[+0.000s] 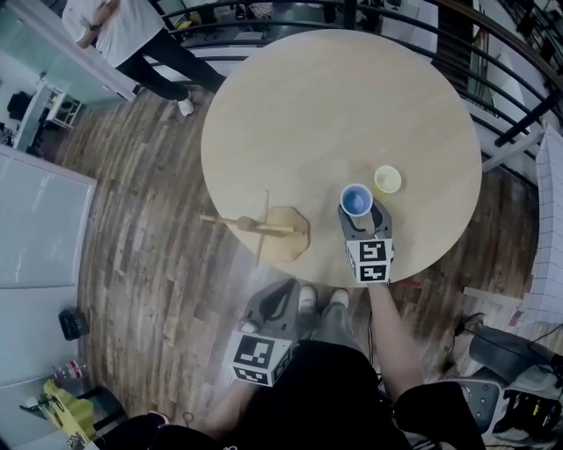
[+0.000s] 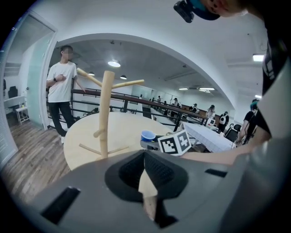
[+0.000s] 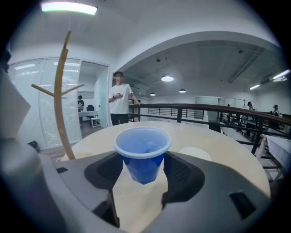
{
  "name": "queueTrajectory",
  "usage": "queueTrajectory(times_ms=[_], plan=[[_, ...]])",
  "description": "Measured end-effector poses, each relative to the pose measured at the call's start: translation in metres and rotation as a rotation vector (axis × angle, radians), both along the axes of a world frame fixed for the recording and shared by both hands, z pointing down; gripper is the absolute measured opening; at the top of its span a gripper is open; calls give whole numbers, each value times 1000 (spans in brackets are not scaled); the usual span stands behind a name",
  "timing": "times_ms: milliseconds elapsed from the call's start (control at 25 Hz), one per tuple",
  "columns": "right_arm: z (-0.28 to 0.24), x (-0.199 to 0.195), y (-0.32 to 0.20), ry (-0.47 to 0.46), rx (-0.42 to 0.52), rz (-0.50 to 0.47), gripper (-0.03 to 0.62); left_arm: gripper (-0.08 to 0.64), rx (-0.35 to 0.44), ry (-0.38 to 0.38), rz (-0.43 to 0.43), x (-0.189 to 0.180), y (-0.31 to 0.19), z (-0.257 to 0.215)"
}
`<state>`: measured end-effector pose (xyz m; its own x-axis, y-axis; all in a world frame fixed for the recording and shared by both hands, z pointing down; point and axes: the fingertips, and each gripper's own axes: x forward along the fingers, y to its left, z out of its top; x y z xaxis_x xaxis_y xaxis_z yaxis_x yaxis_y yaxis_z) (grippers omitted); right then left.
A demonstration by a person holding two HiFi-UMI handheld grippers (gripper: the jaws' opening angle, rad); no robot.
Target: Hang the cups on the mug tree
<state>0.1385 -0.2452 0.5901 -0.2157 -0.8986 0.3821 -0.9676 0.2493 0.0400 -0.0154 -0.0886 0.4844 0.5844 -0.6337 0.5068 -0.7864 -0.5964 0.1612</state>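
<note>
A blue cup [image 1: 355,200] sits upright between the jaws of my right gripper [image 1: 361,212], which is shut on its sides; in the right gripper view the blue cup [image 3: 142,152] hangs clear of the tabletop. A yellow cup [image 1: 387,179] stands on the table just right of it. The wooden mug tree [image 1: 264,227] stands near the table's front edge, to the left of the right gripper, with bare pegs [image 2: 107,113]. My left gripper [image 1: 283,293] hovers below the table edge, near the tree's base, shut with nothing in it.
The round wooden table [image 1: 334,97] has a black railing [image 1: 352,13] behind it. A person [image 1: 132,35] stands on the wood floor at the far left. An office chair [image 1: 510,369] is at the lower right.
</note>
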Motion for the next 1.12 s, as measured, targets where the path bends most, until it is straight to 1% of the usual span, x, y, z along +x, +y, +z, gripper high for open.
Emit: queueTrajectory(times_ms=[80,240,360,440,560,640,800,1000,1120], plan=[[-21,-2,17,-6,34,-17,286,12,0,20,17,9,-2,-2],[-54,1,51,-18,74,-22,286,12,-4,67,54,30,-2,-3],[-76,1,70,12,91,-52,287,12,5,104,78,40,-4,-6],[-81,1,77,51,60,-62,286,12,6,125,78,41,-8,-9],[-79,-6,83,110,-14,-104,281,12,11,145,73,36,-10,-14],[-76,-13,84,198,-40,-137,279,12,14,151,70,33,-10,-14],[-74,-26,83,403,-48,-191,279,12,2,161,46,19,-6,-10],[-65,-43,74,725,-72,-268,279,12,-8,165,-10,-10,-4,-4],[-53,-51,71,879,-110,-310,279,12,-13,169,-46,-28,-2,-1]])
